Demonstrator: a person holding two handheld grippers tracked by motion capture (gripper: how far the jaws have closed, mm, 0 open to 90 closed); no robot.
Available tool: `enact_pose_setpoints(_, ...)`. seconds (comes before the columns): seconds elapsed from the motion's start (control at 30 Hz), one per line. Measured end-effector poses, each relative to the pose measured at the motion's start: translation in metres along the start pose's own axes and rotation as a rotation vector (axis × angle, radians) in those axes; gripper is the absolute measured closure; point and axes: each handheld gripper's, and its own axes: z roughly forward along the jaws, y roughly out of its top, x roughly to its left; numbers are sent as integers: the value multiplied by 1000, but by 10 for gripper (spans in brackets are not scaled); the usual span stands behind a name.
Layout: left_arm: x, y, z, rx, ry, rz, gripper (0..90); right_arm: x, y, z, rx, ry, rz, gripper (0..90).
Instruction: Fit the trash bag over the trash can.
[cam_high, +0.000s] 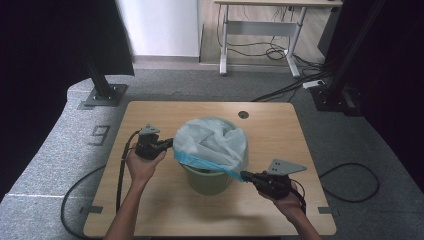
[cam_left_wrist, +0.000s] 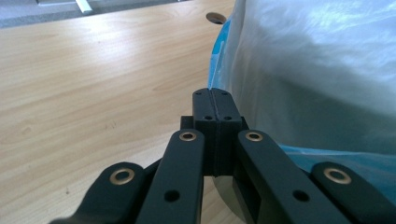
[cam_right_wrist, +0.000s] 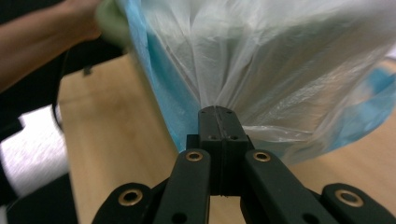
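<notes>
The bin liner (cam_high: 212, 142), a translucent white bag with a blue hem, is sitting draped over the green bin (cam_high: 207, 180) at the centre of the wooden table (cam_high: 280, 125), its hem reaching only part-way down the rim. The left gripper (cam_high: 169, 144) is standing at the bag's left side, its jaws pressed together on the hem, as the left gripper view confirms at the blue edge (cam_left_wrist: 215, 70). The right gripper (cam_high: 246, 175) is pinching the hem at the near right, and plastic is gathering into its closed tips (cam_right_wrist: 217, 112). The bag is thus lying between the two tools, the line of pull running across the bin's mouth from far left to near right. The right hand appears lower, so the hem on that side is judged nearer to seating.
</notes>
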Motion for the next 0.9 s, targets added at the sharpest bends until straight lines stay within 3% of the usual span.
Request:
enact_pose_setpoints(0.13, 1, -6, 0, 10, -4, -5, 900, 6, -13, 11, 41, 43, -10, 890)
enact_pose_setpoints(0.33, 1, -11, 1, 15, -19, 1, 900, 7, -27, 22, 50, 94, 12, 891)
enact_pose_setpoints(0.53, -3, -16, -1, 25, -18, 19, 900, 15, -36, 31, 71, 130, -6, 891)
enact_pose_setpoints(0.7, -4, -20, -2, 42, -22, 17, 900, 17, -40, 36, 97, 139, -15, 890)
enact_pose_setpoints(0.9, -1, -26, 4, 87, -13, 11, 900, 8, -51, 41, 134, 112, 0, 890)
